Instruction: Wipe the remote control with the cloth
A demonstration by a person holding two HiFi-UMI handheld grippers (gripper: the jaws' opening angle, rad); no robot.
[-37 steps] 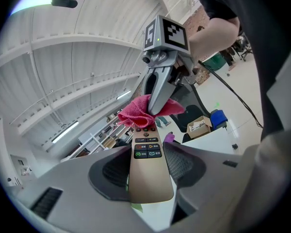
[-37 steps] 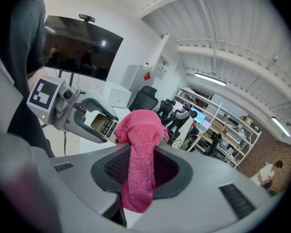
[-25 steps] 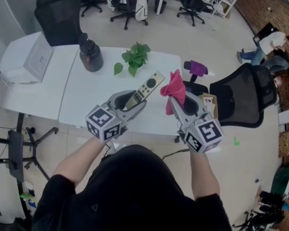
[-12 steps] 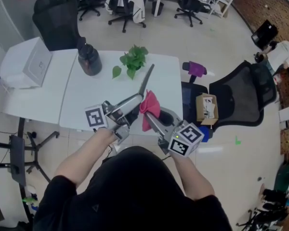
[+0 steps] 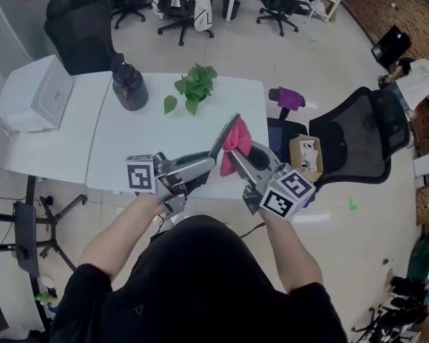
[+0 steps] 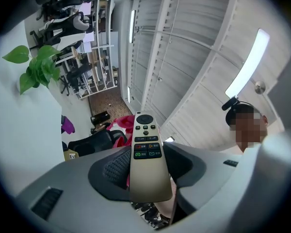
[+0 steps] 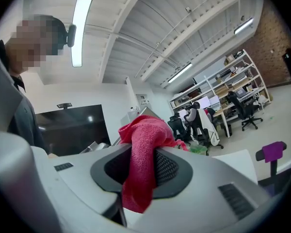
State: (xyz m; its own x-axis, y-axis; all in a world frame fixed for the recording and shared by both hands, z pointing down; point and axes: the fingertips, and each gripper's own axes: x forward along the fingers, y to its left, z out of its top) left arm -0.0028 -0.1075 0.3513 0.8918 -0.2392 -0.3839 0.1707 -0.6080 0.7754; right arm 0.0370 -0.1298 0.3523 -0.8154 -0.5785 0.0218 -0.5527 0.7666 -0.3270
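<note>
Head view shows both grippers raised in front of the person, above the near edge of the white table [image 5: 129,145], with their tips close together. The left gripper [image 5: 213,160] has its jaws clamped on the lower end of the remote control [image 5: 227,134], which sticks up and away from the jaw tips, its thin edge towards this camera. In the left gripper view the left gripper [image 6: 146,174] pinches the remote control [image 6: 145,154] between its ribbed pads, with the button face towards the lens and the round key at the far end.

The right gripper [image 5: 234,160] is closed on the pink cloth [image 5: 237,133]. In the right gripper view the right gripper [image 7: 144,171] squeezes the cloth [image 7: 143,147] between its pads; one bunch stands above the jaw tips and a tail hangs below. The bunched end sits right against the remote's upper half, on the side towards the right gripper. From the left gripper, the cloth [image 6: 122,130] peeks out behind the remote.
</note>
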